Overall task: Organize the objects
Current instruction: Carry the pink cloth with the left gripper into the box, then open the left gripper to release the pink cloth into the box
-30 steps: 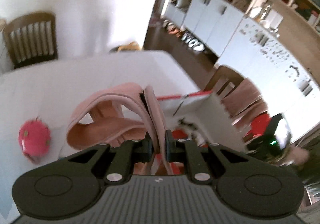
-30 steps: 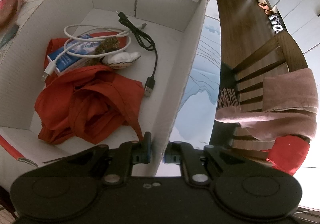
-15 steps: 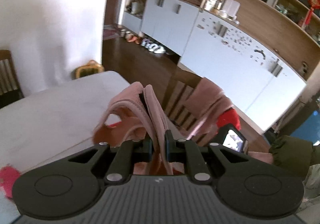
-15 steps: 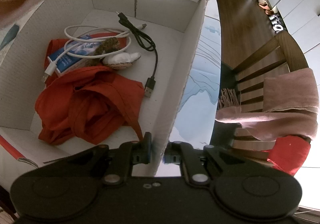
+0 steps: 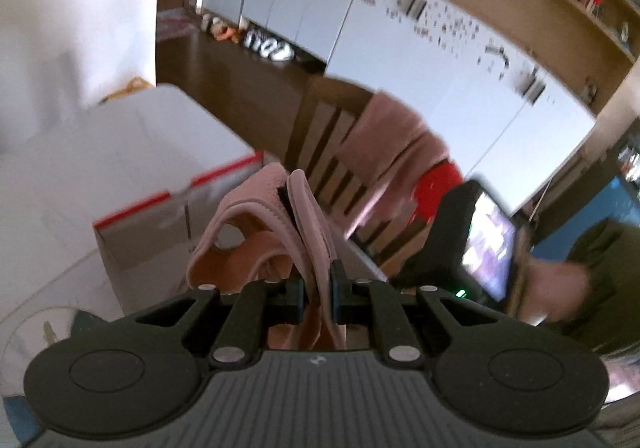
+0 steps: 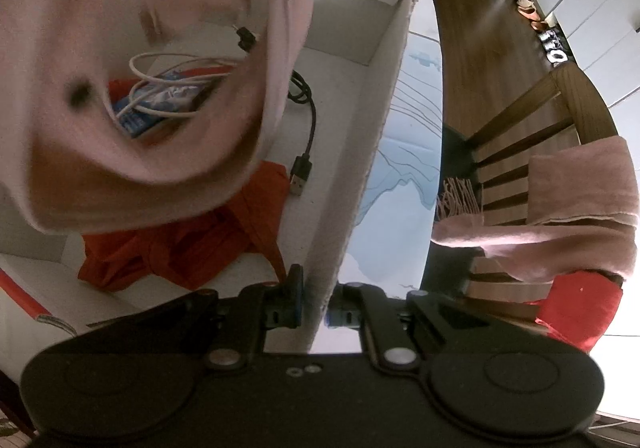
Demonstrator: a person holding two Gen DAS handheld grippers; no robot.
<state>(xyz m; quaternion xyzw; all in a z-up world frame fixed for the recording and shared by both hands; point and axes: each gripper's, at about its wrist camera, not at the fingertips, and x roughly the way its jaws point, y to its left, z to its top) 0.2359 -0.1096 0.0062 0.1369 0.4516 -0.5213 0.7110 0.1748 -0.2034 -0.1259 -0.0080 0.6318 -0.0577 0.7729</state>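
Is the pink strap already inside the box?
Not yet: the left claw holds the pink strap above the open box.

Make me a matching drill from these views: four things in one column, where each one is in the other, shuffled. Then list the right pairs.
Things:
1. pink pouch
2. box wall
3. black cable
4. pink scarf

Places:
A. draped over the chair
B. lying on the box floor
C. pinched in the left claw
D. clamped in the right claw

Pairs: 1-C, 2-D, 3-B, 4-A
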